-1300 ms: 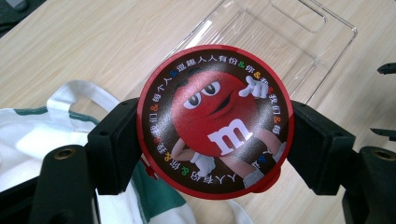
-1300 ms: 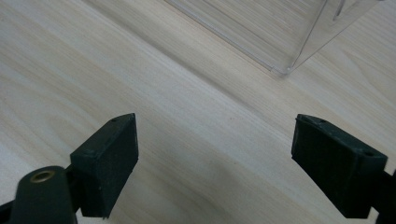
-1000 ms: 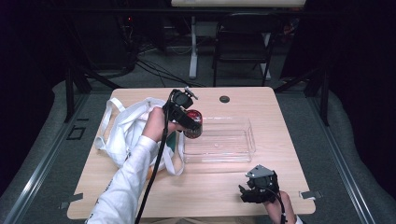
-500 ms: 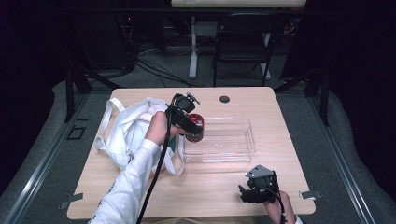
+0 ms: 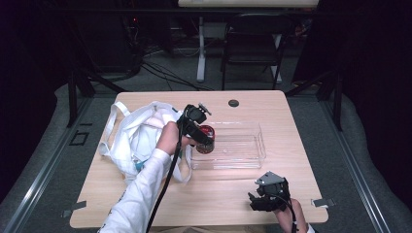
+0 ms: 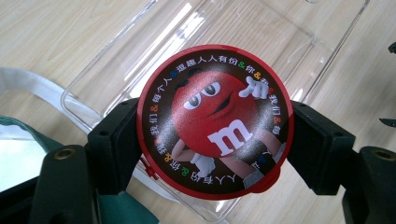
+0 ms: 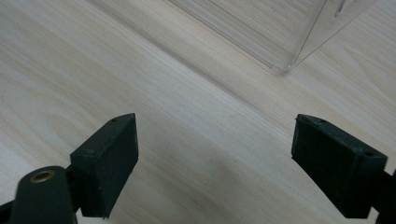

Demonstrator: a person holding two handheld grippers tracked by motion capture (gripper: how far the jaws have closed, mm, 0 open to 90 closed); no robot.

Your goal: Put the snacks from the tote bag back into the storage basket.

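My left gripper (image 5: 205, 141) is shut on a round red candy tub (image 5: 207, 133) and holds it over the left end of a clear plastic tray (image 5: 252, 145). In the left gripper view the tub's lid (image 6: 215, 122), printed with a red cartoon candy figure, sits between the two black pads (image 6: 114, 144), with the clear tray (image 6: 154, 51) below it. Near the table's front right edge my right gripper (image 5: 265, 200) rests. In the right gripper view its jaws stand wide apart over bare wood, nothing between them, and a corner of the tray (image 7: 299, 42) lies ahead.
A white cloth bag (image 5: 133, 138) with long handles lies on the left of the wooden table (image 5: 218, 194), beside the tray. A small black disc (image 5: 233, 103) sits near the far edge. A chair (image 5: 252, 43) and desk legs stand beyond the table.
My left gripper has sunk with the tub toward the left end of the tray. The right gripper has not moved.
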